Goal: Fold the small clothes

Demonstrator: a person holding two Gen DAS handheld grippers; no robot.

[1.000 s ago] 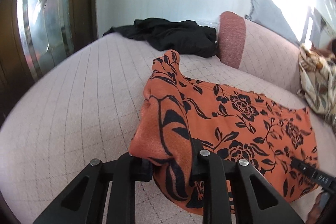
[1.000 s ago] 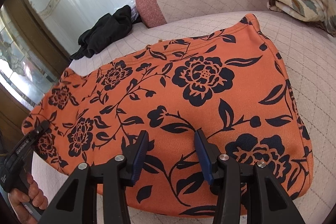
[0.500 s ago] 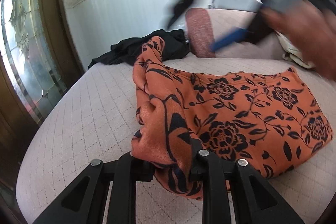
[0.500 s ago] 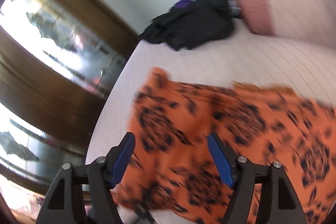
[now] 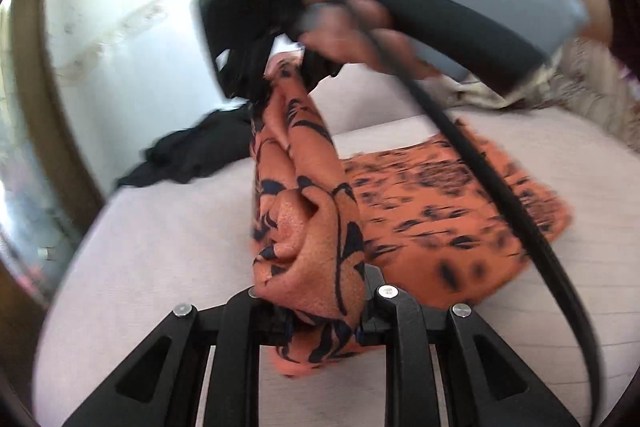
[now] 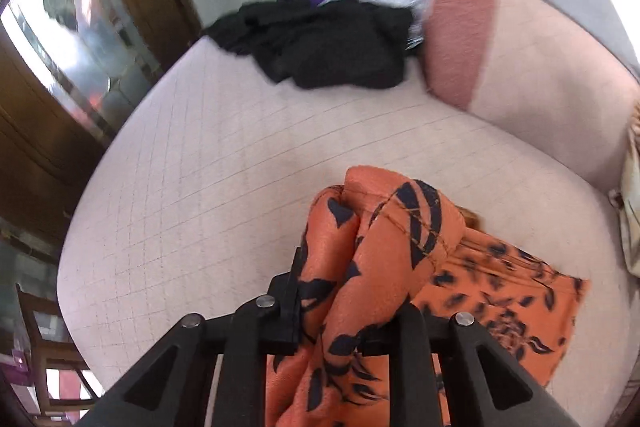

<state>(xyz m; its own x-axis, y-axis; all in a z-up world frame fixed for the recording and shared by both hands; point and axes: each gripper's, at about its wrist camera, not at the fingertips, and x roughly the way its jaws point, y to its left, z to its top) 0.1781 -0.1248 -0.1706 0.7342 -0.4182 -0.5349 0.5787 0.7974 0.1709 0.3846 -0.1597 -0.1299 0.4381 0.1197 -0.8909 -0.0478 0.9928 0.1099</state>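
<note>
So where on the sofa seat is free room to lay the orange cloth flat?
The seat is bare between the black clothes and the orange cloth, toward the wooden frame. It is crowded by the pink cushion and the patterned fabric.

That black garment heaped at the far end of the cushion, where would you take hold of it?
Judging by its pose, grip the black garment by a raised fold on top, coming from above. It lies crumpled, so no flat edge shows, and the cushion beneath blocks a low approach.

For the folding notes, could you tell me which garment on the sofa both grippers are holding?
The orange floral garment: the right gripper and left gripper pinch it. The black garment lies untouched.
</note>
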